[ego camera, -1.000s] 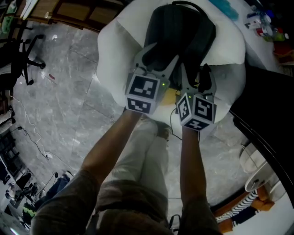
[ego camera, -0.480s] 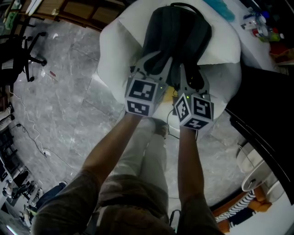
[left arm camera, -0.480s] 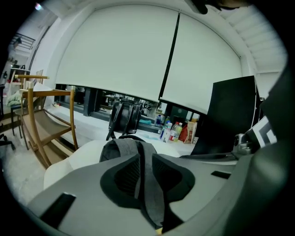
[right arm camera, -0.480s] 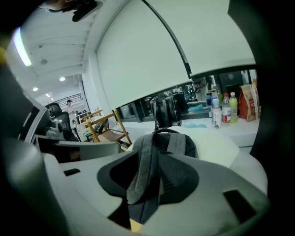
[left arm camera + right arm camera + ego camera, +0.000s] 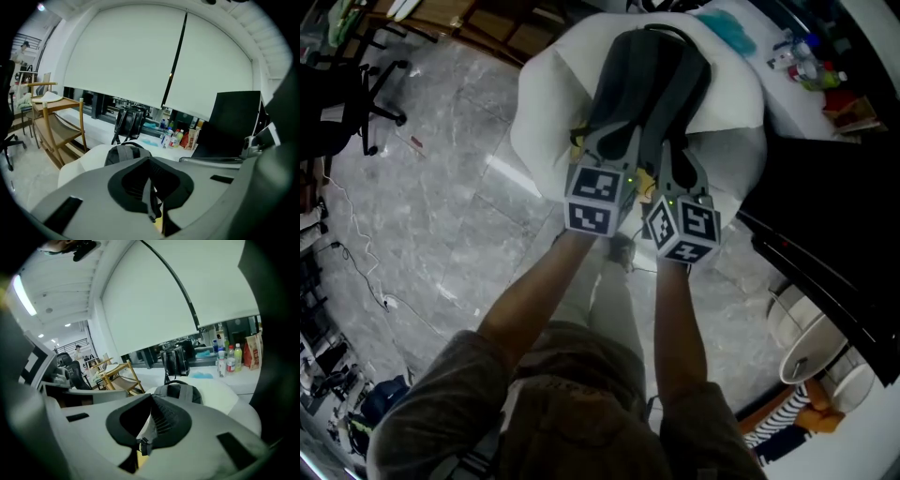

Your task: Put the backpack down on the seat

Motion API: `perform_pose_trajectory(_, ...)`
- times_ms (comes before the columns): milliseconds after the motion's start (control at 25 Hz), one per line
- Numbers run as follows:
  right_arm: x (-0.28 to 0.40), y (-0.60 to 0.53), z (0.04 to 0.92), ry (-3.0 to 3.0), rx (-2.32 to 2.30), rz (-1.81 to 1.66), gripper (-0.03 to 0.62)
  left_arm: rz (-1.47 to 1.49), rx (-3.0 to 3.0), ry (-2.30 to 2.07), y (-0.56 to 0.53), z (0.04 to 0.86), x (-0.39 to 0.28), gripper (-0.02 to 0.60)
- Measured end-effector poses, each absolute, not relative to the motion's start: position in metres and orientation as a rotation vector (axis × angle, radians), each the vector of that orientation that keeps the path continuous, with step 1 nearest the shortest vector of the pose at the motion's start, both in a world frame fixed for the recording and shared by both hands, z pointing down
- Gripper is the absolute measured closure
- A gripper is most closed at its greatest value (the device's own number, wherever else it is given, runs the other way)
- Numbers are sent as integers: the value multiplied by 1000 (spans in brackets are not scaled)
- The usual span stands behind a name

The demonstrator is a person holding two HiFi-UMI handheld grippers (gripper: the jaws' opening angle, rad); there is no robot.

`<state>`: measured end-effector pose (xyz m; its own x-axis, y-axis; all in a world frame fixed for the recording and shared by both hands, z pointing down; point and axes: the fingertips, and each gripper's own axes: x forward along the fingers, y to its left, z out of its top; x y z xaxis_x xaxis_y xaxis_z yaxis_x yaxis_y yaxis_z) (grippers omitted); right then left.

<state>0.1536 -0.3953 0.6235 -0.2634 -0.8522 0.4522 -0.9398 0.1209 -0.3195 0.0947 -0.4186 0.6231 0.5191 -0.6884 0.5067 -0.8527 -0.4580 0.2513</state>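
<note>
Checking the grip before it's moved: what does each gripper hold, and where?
The backpack, by its near end: the left gripper is shut on a thin grey strap, the right gripper on a buckled strap.

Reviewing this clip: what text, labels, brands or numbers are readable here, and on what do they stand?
No readable text anywhere.
Marker cubes: black-and-white square patterns only, no letters or numbers.
Bottles: labels too small and blurred to read.
Red bag: print too blurred to read.
</note>
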Motion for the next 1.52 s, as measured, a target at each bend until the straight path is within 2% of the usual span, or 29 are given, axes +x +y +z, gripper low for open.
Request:
perform_pose_trajectory(360,153,-345,514,-2258,1834,877,594,430,2251,-1266,-363,509,81,581)
perform_pose_trajectory(680,123,-283,433,-2427,1621,844,594,415,2357,-1165,-302,422,76,581)
perform_pose_trajectory(1120,112,-227,325,-2713,1429,614,594,258,2634,-971,-239,319,68,581)
perform_pose_trajectory(1520,106,-195,264,-2922,1398,461,594,119,2826,-909,-213,270,58,581)
